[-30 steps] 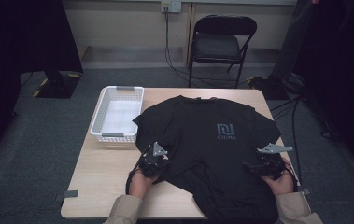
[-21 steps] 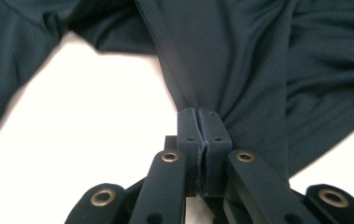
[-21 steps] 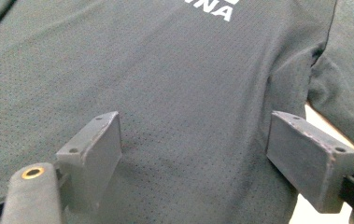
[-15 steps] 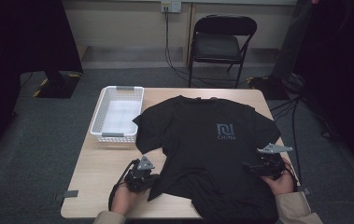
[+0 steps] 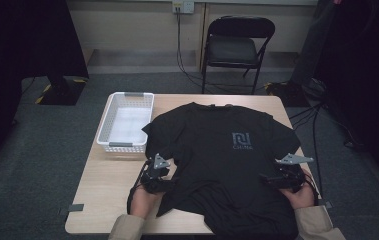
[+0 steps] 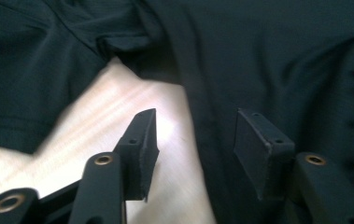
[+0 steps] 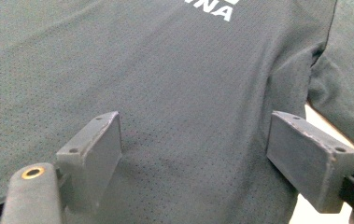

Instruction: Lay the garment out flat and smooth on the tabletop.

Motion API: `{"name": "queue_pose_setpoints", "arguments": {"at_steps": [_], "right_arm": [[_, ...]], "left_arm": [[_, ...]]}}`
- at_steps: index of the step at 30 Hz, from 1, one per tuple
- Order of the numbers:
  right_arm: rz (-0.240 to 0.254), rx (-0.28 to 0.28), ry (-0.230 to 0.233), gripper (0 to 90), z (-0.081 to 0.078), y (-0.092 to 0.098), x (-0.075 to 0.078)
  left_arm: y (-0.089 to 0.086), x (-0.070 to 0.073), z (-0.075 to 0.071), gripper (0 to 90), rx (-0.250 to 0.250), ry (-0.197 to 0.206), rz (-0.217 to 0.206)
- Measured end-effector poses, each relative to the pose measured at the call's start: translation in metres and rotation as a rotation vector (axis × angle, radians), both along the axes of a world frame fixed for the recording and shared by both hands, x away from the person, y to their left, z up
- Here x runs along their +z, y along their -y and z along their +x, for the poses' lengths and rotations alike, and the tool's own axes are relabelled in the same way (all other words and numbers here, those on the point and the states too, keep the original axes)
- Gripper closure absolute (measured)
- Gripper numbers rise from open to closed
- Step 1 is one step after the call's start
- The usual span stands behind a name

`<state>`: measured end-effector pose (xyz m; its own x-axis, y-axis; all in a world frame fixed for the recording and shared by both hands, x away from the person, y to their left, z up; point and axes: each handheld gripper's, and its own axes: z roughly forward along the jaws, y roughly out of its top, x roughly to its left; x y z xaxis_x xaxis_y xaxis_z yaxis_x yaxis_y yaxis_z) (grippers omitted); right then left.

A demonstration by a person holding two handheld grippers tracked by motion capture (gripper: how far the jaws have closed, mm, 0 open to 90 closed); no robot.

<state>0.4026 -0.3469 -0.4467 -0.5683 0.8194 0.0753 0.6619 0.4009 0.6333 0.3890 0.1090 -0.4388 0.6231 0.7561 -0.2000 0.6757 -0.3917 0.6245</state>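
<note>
Wooden table (image 5: 102, 200), black T-shirt (image 5: 222, 165) hem cut off, logo blurred

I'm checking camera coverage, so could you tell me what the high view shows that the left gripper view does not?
High view: the white basket, the folding chair, the shirt's logo and the right gripper. Left gripper view: up close, the left gripper with jaws apart, having just opened, nothing pinched. Both: the black T-shirt and the wooden table.
</note>
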Motion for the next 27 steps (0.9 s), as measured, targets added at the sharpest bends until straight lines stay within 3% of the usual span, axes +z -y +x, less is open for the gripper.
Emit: {"name": "queue_pose_setpoints", "arguments": {"at_steps": [7,13,27], "right_arm": [[0.0,0.0,0.0,17.7,0.0,0.0,0.0],[0.0,0.0,0.001,17.6,0.0,0.0,0.0],[0.0,0.0,0.0,17.7,0.0,0.0,0.0]], "left_arm": [[0.002,-0.007,0.007,70.3,0.004,-0.034,-0.003],[-0.001,-0.005,0.001,87.4,-0.039,-0.044,0.004],[-0.015,0.001,-0.027,88.3,-0.091,-0.053,0.009]]}}
